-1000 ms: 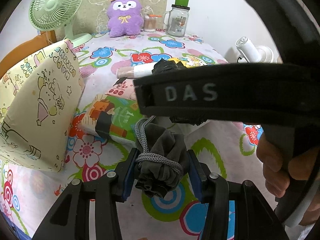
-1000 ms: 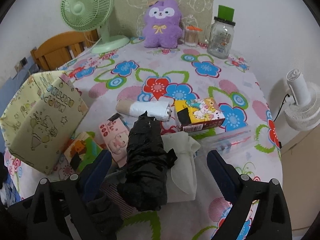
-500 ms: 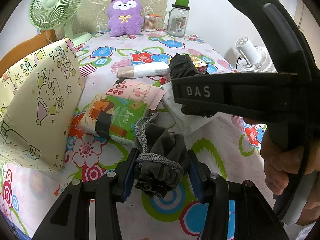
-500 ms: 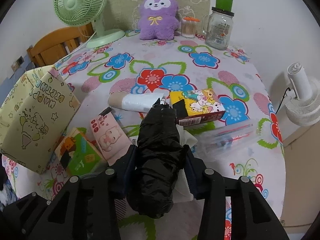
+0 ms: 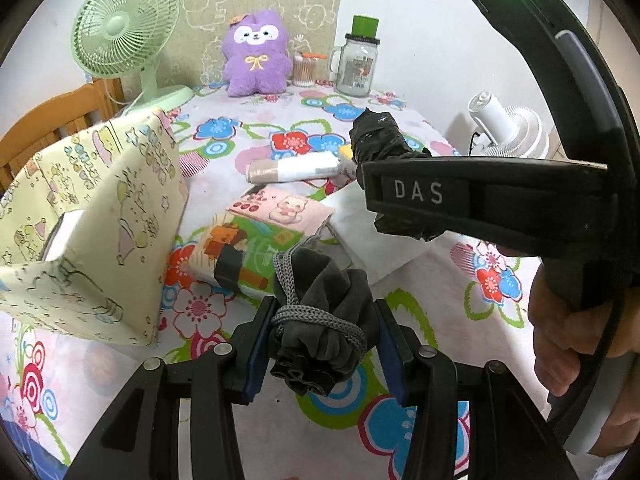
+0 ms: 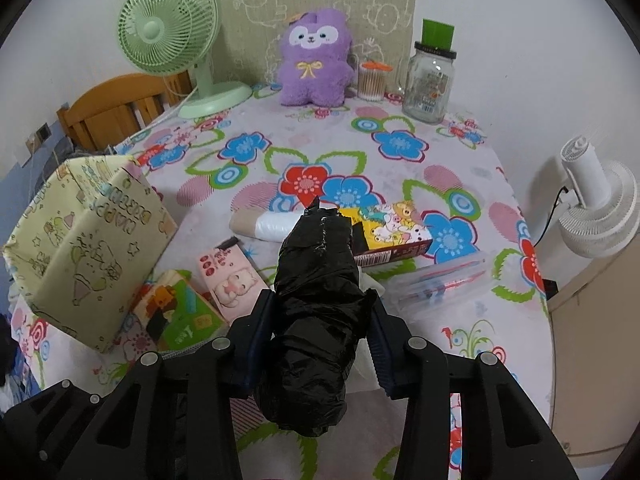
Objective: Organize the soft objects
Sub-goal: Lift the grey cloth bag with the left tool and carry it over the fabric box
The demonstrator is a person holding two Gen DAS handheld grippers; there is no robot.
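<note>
My left gripper point(image 5: 320, 340) is clamped on a dark grey drawstring pouch point(image 5: 324, 320), both pads pressed to its sides; a grey braided cord point(image 5: 316, 316) is wound round its gathered neck. The pouch hangs just above the flowered tablecloth point(image 5: 400, 432).

My right gripper point(image 6: 316, 328) is clamped on a black plastic bundle point(image 6: 316, 292), long and crinkled, pads squeezing its middle. The bundle sticks out forward past my fingers, its pointed end over the table's middle. Seen from the left wrist, the same bundle point(image 5: 380, 140) pokes out beyond the right tool's black body, with a hand point(image 5: 568, 332) on its handle.

On the cloth below: a green tissue pack point(image 6: 180, 312), a pink tissue pack point(image 6: 230, 280) beside it, a white roll point(image 6: 264, 224), a yellow cartoon box point(image 6: 396, 228), and a clear pouch point(image 6: 440, 280) holding something red. Something white lies under the bundle; I cannot make out what.

At the left, a yellow-papered box point(image 6: 88, 248). At the far edge stand a purple plush point(image 6: 314, 56), a green fan point(image 6: 172, 28) and a glass jar point(image 6: 430, 80).
</note>
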